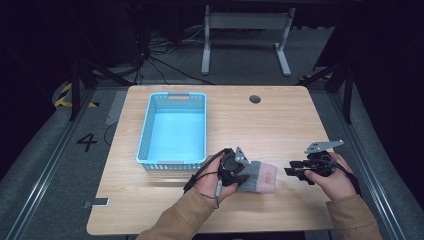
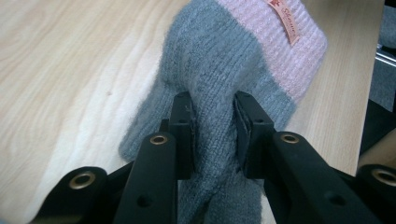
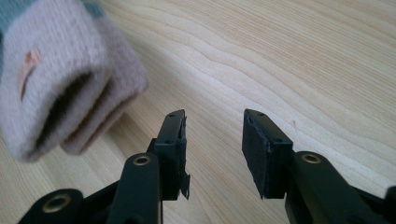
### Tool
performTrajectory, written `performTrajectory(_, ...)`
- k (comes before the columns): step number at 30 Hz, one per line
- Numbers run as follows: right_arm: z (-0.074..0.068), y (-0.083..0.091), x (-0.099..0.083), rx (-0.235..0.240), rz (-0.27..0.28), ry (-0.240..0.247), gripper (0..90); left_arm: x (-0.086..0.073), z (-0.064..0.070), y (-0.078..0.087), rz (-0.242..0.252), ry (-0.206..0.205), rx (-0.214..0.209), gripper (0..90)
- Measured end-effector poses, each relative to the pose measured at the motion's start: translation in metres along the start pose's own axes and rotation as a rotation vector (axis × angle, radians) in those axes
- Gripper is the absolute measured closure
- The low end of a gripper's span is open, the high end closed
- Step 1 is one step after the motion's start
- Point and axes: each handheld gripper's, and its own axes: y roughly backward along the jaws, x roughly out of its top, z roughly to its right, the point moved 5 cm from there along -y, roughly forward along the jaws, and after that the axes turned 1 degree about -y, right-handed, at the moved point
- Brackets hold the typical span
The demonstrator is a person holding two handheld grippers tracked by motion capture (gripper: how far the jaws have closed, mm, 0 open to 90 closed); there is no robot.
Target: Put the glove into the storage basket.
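Your left gripper [image 2: 213, 135] pinches the grey part of the glove [image 2: 224, 60], while your right gripper [image 3: 212, 140] gapes empty just beside its pink cuff [image 3: 60, 84]. You have one glove and one blue basket [image 1: 172, 127] on the table [image 1: 280, 120].

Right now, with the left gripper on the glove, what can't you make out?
- Glove fingers: bottom edge and jaws of the left gripper cut them off in the left gripper view.
- Orange label: lettering too small and cut by the top edge.
- Cuff opening: blurred, interior dark in the right gripper view.
- Blue basket near wall: mesh too fine to read in the high view.
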Motion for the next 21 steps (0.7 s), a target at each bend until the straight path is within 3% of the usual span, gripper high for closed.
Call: performTrajectory(21, 0.001, -0.018, 0.011, 0.026, -0.024, 0.022, 60.1, -0.005, -0.046, 0.060, 0.054, 0.064, 0.087, 71.6)
